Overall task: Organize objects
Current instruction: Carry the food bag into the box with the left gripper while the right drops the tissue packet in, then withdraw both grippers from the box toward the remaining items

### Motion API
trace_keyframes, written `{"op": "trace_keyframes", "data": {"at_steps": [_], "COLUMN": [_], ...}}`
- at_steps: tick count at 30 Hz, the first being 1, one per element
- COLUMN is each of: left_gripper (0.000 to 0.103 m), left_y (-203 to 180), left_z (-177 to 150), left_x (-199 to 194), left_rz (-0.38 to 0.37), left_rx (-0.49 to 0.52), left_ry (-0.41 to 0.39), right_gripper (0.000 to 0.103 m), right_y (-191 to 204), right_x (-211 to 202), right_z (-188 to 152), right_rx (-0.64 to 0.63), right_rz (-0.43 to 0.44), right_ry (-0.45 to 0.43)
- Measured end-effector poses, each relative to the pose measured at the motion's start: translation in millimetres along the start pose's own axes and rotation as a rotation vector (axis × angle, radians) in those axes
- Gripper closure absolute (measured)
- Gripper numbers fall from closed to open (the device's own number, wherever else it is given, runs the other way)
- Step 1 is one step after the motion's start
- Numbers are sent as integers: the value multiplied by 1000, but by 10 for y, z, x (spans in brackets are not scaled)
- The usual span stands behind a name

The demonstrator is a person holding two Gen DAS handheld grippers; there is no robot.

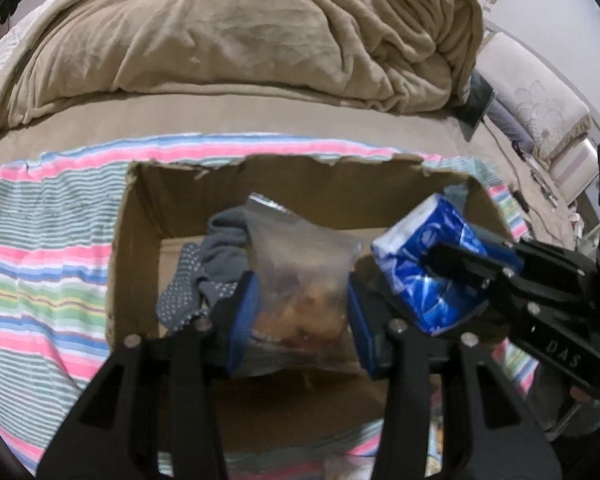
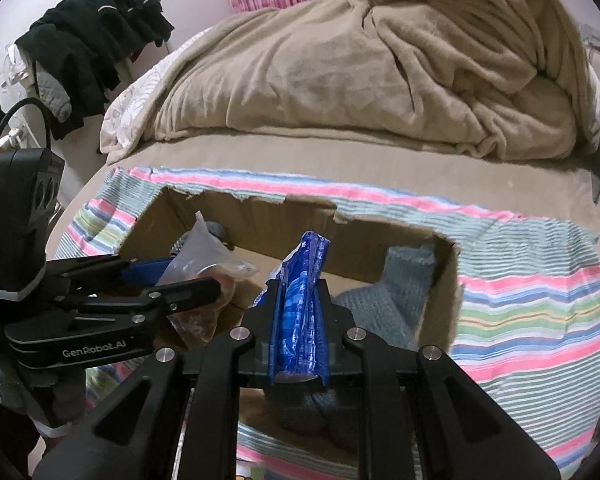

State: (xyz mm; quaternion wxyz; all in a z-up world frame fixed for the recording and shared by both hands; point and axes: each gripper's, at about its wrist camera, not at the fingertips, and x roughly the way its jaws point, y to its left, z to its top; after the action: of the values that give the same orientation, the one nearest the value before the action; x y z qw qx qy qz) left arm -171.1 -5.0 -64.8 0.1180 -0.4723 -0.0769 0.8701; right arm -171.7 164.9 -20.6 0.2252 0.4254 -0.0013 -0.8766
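Both grippers are over the cardboard box [image 1: 140, 216], the open carton sitting on the striped cloth [image 1: 40, 248] spread across the bed [image 1: 260, 112]. The left gripper [image 1: 300, 300] is clenched on a clear plastic bag [image 1: 300, 272] with something brownish inside, its blue pads pressed against the bag's two sides, and the bag hangs above the box's open top. Just right of it, over the box's right half, the right gripper [image 2: 300, 308] is clamped tight on a crumpled blue foil packet [image 2: 302, 292], the packet standing upright between the narrow jaws, its top poking up above the fingertips.

Look inside the box: at its left, behind the clear bag, a dark grey sock [image 1: 188, 284] with white grip dots lies on the cardboard floor. At the right end of the box, a pale blue knitted sock [image 2: 384, 296] leans against the wall. The box's far rim is torn and ragged.

Beyond the box, a rumpled tan blanket [image 2: 340, 72] is heaped across the bed. Well left of the box, off the bed, dark clothes [image 2: 100, 28] hang in a pile.
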Motion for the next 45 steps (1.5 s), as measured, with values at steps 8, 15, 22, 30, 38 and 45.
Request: {"op": "trace_keyframes", "data": {"at_steps": [8, 15, 22, 30, 38, 45], "left_gripper": [56, 54, 35, 35, 28, 28], "left_y": [-13, -11, -38, -112, -131, -105], "left_z": [12, -102, -198, -365, -610, -799], "left_x": [-21, -366, -754, -1096, -1345, -1398], "left_rz": [12, 40, 58, 61, 59, 66], "left_rx": [21, 29, 23, 21, 14, 6], "left_ry": [-3, -51, -112, -151, -173, -162], "right_gripper": [86, 55, 40, 40, 40, 39], "right_y": [181, 177, 230, 324, 376, 452], "right_x": [176, 18, -285, -656, -924, -958], "right_z": [-82, -70, -100, -221, -430, -673], "right_rx": [-32, -11, -1, -7, -5, -5], "right_rz": [-14, -24, -37, -44, -55, -50], "right_ry": [41, 23, -16, -53, -61, -33]}}
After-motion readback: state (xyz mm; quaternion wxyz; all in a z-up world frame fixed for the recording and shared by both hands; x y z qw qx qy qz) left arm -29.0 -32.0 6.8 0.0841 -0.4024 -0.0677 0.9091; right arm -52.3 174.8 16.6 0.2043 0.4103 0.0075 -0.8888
